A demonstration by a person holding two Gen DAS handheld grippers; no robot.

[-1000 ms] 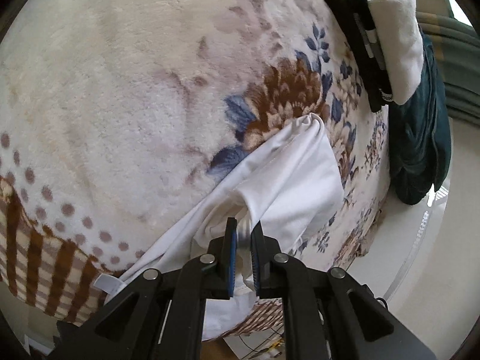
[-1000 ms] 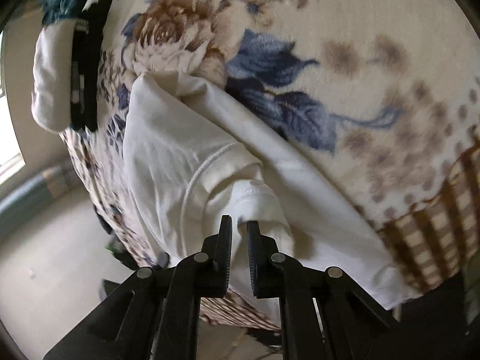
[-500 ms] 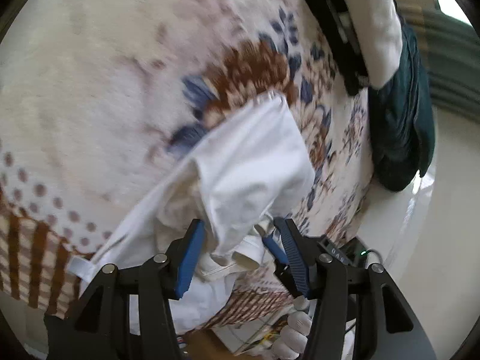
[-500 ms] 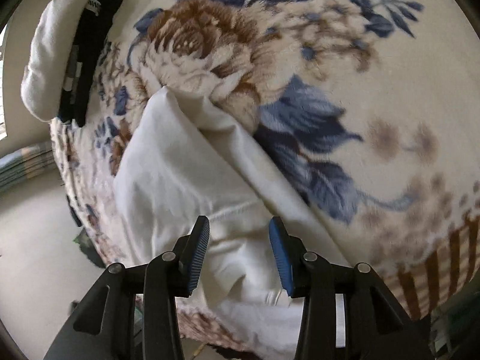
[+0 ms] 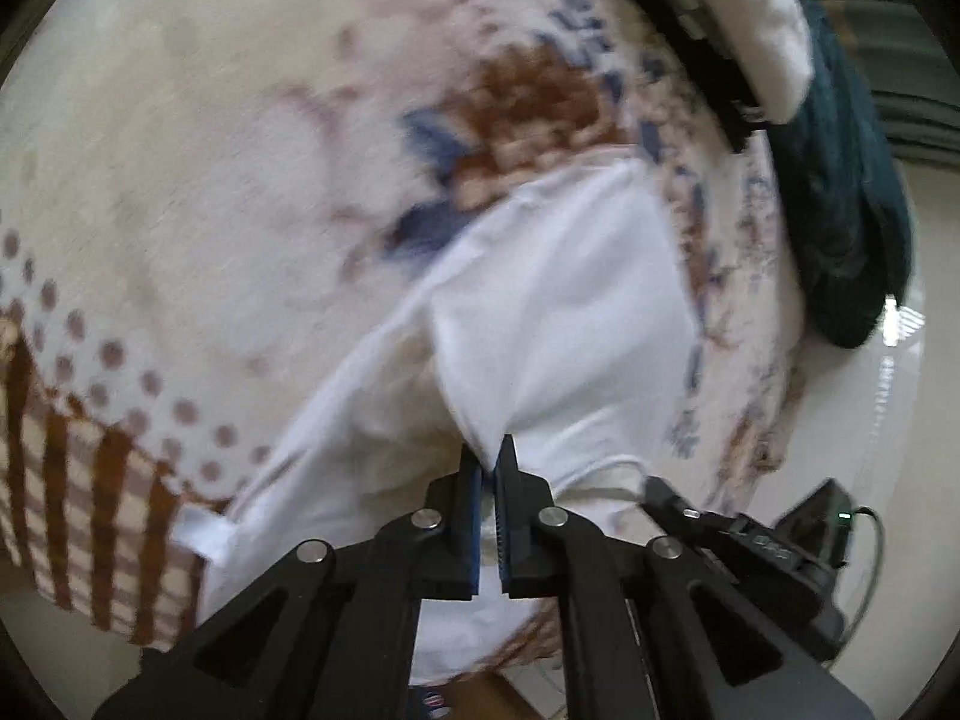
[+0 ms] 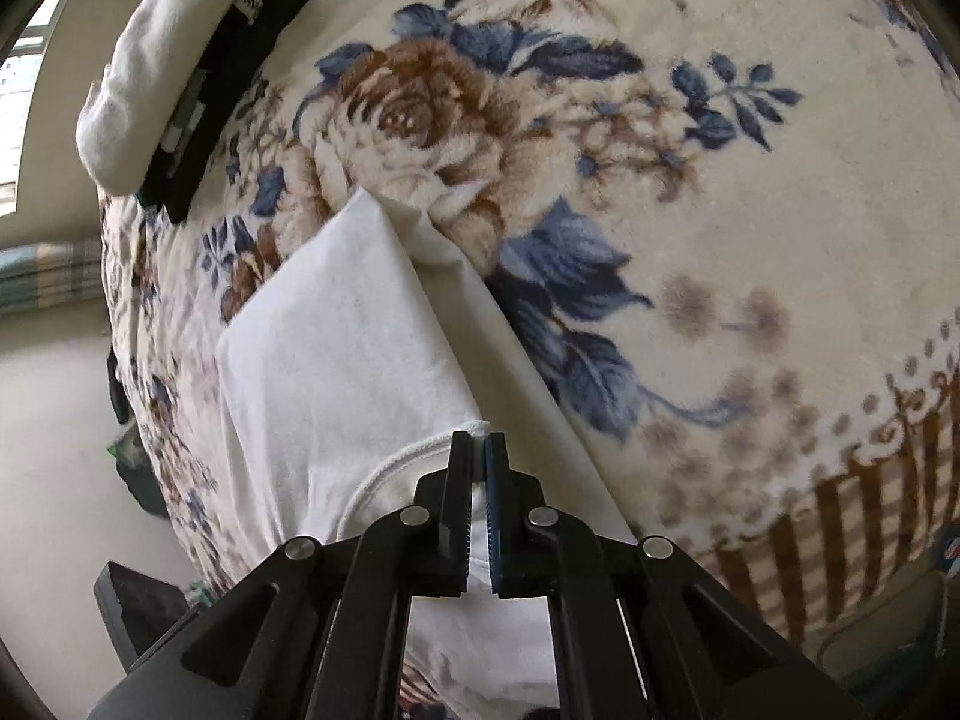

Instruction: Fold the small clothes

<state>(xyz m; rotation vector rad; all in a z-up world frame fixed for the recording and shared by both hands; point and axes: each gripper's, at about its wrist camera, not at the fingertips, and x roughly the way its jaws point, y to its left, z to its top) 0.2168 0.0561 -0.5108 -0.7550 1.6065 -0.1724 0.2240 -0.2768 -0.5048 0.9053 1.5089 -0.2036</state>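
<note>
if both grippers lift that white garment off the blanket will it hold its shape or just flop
Likely flop: the white garment already bunches into soft creases where the left gripper pinches it. It looks thin, so probably light. The plush floral blanket may cling to it slightly; the right gripper holds a stitched hem, which should slip less.

White garment [image 6: 336,348]: thin matt woven cloth, smooth, stitched hem. Blanket [image 6: 750,192]: plush fleece, fuzzy nap, floral print. Both grippers, left [image 5: 487,450] and right [image 6: 478,447]: matt black plastic, blue ribbed pads, bright metal rivets. Floor [image 5: 888,420]: glossy, reflective.
</note>
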